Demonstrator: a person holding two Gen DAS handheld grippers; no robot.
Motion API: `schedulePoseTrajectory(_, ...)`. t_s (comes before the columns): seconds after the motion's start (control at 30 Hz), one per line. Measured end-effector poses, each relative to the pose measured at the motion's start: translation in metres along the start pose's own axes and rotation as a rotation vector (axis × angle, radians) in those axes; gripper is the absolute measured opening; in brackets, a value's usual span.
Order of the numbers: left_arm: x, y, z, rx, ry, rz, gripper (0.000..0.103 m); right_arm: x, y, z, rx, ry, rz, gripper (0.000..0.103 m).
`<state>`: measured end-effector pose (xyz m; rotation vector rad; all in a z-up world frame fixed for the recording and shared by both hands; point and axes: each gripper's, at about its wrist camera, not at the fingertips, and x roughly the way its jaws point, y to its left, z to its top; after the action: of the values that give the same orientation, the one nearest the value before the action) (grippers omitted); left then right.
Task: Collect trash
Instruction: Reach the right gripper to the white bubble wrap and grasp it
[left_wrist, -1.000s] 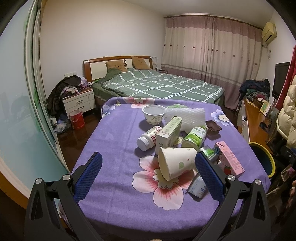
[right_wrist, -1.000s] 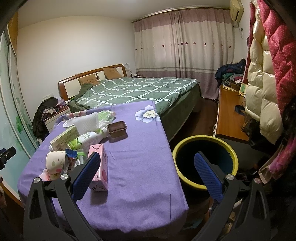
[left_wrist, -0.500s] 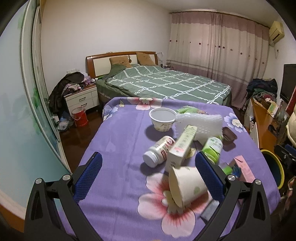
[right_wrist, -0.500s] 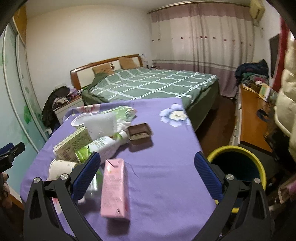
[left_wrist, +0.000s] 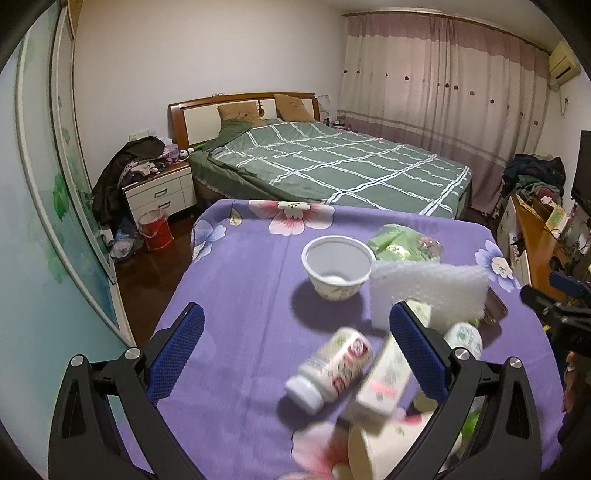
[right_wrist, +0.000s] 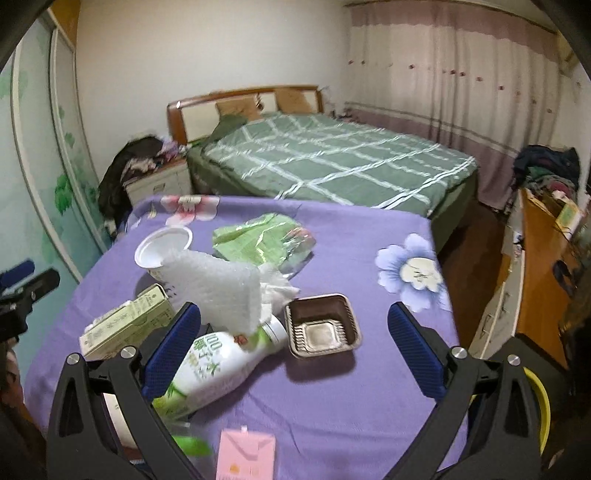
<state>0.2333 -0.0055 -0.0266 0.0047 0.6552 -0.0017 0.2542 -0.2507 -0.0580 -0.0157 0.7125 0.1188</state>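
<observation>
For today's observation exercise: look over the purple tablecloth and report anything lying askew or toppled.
Several containers are toppled: a green-and-white bottle lies on its side beside the upright brown plastic tray, a white pill bottle lies tipped, and a paper cup lies on its side. The white bowl stands upright.

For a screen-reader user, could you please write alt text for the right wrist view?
Open blue-padded tongs hover over a purple floral tablecloth strewn with trash: a brown plastic tray, a white-and-green bottle on its side, white foam, a green wrapper, a white cup. A green plaid bed lies behind.
</observation>
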Motion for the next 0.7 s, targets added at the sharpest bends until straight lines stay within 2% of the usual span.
schedulePoseTrajectory(0.1,0.020,-0.005,0.009,0.013,0.012,-0.002,0.099,0.018,0.003,0.007,-0.019,0.032,0.018,0.096)
schedulePoseTrajectory(0.33,0.052,-0.017,0.021,0.027,0.024,-0.009,0.099,0.055,0.001,0.019,-0.006,0.108,0.080,0.080)
schedulePoseTrajectory(0.5,0.067,-0.014,0.023,0.027,0.039,-0.012,0.099,0.070,0.008,0.022,-0.003,0.147,0.126,0.073)
schedulePoseTrajectory(0.57,0.071,-0.013,0.023,0.027,0.042,-0.014,0.099,0.071,0.012,0.022,-0.001,0.158,0.143,0.063)
schedulePoseTrajectory(0.63,0.074,-0.010,0.023,0.021,0.044,-0.018,0.099,0.071,0.014,0.020,-0.002,0.164,0.155,0.041)
schedulePoseTrajectory(0.67,0.073,-0.009,0.021,0.018,0.044,-0.021,0.099,0.070,0.015,0.020,-0.001,0.164,0.160,0.035)
schedulePoseTrajectory(0.7,0.072,-0.008,0.020,0.016,0.045,-0.023,0.099,0.066,0.015,0.020,-0.001,0.158,0.162,0.025)
